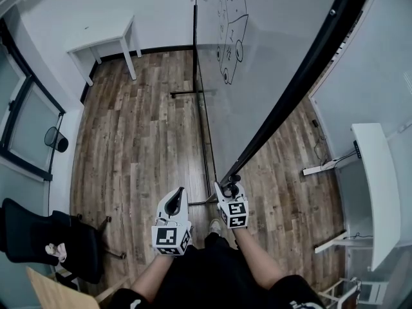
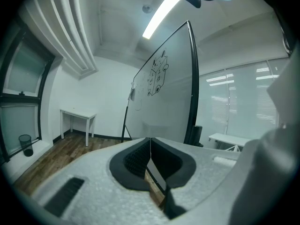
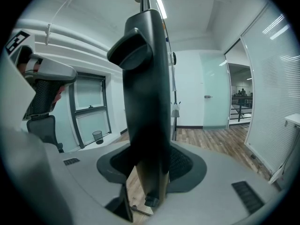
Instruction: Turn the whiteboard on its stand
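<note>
Looks mid-turn, pinching the black metal frame (image 1: 304, 70) of the large white whiteboard (image 1: 277, 37) in the right gripper (image 1: 229, 187), left gripper (image 1: 176, 196) closed empty, more swinging to go.

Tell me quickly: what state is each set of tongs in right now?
Left tongs: closed, empty.
Right tongs: closed on the whiteboard's black frame edge.

The floor (image 1: 141, 127) is brown wood plank throughout. A white rectangular table (image 1: 106, 40) stands against the white far wall (image 1: 64, 11). Dark-framed windows (image 1: 19, 118) line the left side, with a black mesh wastebasket (image 1: 56, 139) below them and a black office chair (image 1: 38, 237) near. A long ceiling strip light (image 2: 161, 14) is lit.
</note>
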`<state>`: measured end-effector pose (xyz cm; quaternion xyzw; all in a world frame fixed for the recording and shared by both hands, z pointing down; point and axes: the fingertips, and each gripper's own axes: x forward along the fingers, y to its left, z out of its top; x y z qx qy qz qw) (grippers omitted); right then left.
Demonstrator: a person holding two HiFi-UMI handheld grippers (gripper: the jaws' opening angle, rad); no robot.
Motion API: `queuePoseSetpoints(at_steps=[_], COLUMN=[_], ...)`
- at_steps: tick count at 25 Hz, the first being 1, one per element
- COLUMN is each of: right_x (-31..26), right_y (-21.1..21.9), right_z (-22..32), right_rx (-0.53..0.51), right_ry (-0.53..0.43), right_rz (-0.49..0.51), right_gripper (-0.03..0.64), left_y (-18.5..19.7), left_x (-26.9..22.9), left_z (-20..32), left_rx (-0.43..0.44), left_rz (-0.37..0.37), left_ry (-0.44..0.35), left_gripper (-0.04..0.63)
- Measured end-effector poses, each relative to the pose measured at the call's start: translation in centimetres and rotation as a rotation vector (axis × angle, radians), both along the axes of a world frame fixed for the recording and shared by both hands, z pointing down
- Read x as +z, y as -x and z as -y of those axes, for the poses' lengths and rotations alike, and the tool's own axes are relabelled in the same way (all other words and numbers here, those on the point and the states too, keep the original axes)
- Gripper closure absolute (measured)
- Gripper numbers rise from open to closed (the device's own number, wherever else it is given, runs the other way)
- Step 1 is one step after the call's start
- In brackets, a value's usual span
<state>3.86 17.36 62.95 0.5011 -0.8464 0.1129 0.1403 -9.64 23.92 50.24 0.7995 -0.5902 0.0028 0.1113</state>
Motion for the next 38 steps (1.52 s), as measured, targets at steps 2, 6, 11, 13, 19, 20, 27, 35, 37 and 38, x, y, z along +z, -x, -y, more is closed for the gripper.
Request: queuePoseSetpoints(at_steps=[2, 6, 11, 13, 19, 20, 27, 35, 37, 38], right_x=[0.2, 0.5, 0.4, -0.1, -2.9, -3.4, -7.5, -11.1, -11.8, -12.1], right_y=[-0.3, -1.0, -1.7, -2.0, -2.4, -2.5, -2.6, -1.8, -1.7, -1.7], right_z=[0.0, -1.1, -2.4, -3.0, -4.5, -4.7, -6.7, -8.4, -8.8, -8.9], right_rx=[0.014, 0.038, 0.066, 0.080, 0.096, 0.098, 0.101, 0.067, 0.061, 0.060], right_ry=[0.006, 0.024, 0.052, 0.059, 0.045, 0.040, -0.003, -0.062, -0.076, -0.083], right_rz=[0.001, -0.004, 0.015, 0.036, 0.120, 0.131, 0.161, 0.180, 0.184, 0.185], right_gripper=[0.443, 0.440, 0.436, 0.436, 0.436, 0.437, 0.497, 0.559, 0.574, 0.579], left_y=[0.1, 0.1, 0.2, 0.2, 0.1, 0.1, -0.3, -1.2, -1.4, -1.4], left_x=[0.0, -0.1, 0.0, 0.0, -0.1, -0.2, -1.4, -1.5, -1.4, -1.4], left_z=[0.0, 0.0, 0.2, 0.1, -0.5, -0.6, -1.7, -2.8, -3.1, -3.2], left_rx=[0.000, 0.002, 0.006, 0.011, 0.019, 0.020, 0.040, 0.060, 0.063, 0.064], left_rz=[-0.001, -0.003, -0.007, -0.007, -0.006, -0.006, -0.012, -0.017, -0.012, -0.010], left_ry=[-0.001, -0.006, -0.005, -0.005, 0.002, 0.000, -0.014, -0.015, -0.012, -0.013], left_gripper=[0.577, 0.577, 0.577, 0.577, 0.577, 0.577, 0.577, 0.577, 0.577, 0.577])
